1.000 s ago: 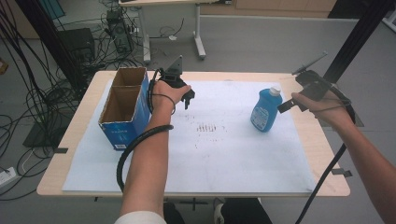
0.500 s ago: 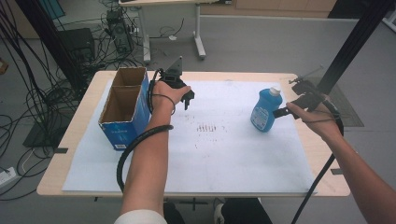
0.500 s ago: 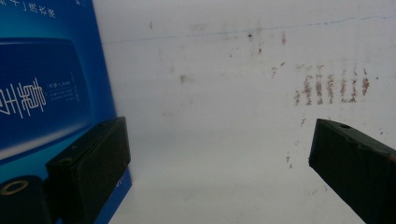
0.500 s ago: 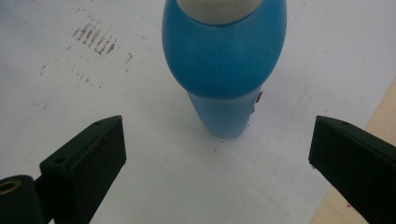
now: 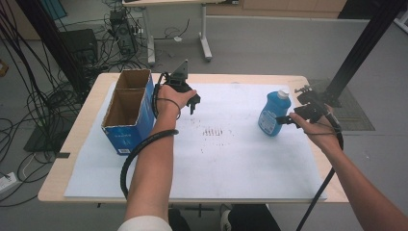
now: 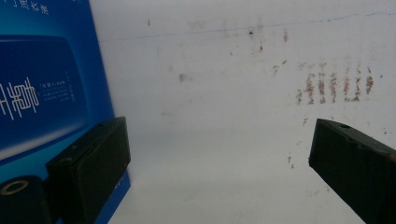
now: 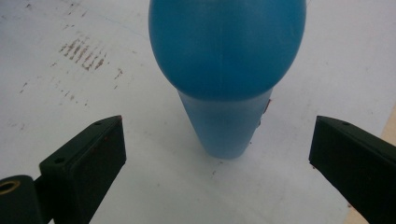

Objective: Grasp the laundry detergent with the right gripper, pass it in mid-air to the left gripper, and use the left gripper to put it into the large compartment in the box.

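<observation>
Closer now, the right hand-held gripper (image 5: 285,119), jaws spread, faces the smooth, rounded blue plastic bottle (image 5: 273,114).

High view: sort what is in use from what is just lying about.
In use:
- blue bottle, standing between the open right claw jaws
- cardboard box, beside the open left claw

Lying about:
- cables on the floor
- far desk legs
</observation>
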A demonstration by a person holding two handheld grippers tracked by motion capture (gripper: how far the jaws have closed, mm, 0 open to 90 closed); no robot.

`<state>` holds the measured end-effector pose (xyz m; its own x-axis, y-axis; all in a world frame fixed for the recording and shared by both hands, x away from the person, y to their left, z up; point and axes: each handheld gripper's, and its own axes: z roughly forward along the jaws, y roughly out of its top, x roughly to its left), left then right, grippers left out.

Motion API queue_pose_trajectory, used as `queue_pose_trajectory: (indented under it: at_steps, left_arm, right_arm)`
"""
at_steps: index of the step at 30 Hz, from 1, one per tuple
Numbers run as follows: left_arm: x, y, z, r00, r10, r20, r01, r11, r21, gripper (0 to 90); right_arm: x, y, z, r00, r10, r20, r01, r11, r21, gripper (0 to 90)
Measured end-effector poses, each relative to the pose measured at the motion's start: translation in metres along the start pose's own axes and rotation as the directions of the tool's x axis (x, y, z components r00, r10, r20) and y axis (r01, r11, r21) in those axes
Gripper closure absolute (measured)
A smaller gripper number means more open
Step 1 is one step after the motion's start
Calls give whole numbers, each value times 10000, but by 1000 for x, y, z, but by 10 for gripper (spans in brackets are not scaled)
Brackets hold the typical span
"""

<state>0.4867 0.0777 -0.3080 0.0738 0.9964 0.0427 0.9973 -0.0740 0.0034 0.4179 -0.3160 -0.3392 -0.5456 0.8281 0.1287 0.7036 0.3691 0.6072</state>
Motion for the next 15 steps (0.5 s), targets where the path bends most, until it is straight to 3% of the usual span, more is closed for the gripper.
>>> queue_pose_trajectory:
  at_steps: [15]
  left_arm:
    - [0,0,-1,10000,-28,-44,28,10000,0,58]
  right_arm:
    - [4,-13,16,9988,83,479,-31,9942,-1074,33]
